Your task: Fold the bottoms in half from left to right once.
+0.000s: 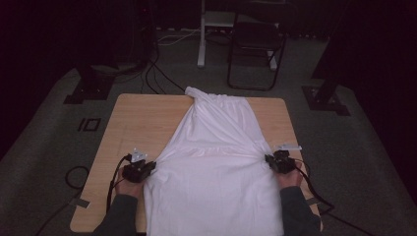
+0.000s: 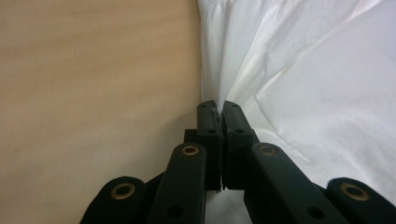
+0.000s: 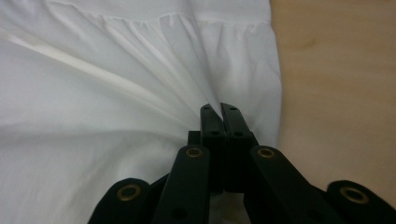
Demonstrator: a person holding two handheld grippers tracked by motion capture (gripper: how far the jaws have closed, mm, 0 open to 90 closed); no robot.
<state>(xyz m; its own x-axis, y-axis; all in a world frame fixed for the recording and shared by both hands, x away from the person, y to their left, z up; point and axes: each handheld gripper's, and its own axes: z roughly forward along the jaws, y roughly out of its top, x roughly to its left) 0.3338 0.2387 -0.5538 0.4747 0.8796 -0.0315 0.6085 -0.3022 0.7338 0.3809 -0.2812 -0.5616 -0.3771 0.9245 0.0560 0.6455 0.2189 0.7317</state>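
A white garment (image 1: 214, 162) lies spread down the middle of the wooden table (image 1: 137, 123), narrow at the far end and wide toward the person. My left gripper (image 1: 150, 167) is shut on the white garment's left edge (image 2: 243, 74), the cloth pinched between its black jaws and pulled into creases. My right gripper (image 1: 268, 160) is shut on the right edge, where gathered folds (image 3: 154, 88) fan out from the jaw tips. The left gripper (image 2: 218, 105) and right gripper (image 3: 219, 108) each show jaws pressed together on fabric. The garment's near end hangs over the table's front edge.
Bare wood (image 2: 93, 93) lies left of the garment and bare wood (image 3: 336, 93) right of it. Beyond the table stand a black folding chair (image 1: 255, 44) and a white stand post (image 1: 201, 34). Cables (image 1: 157, 73) run over the grey carpet.
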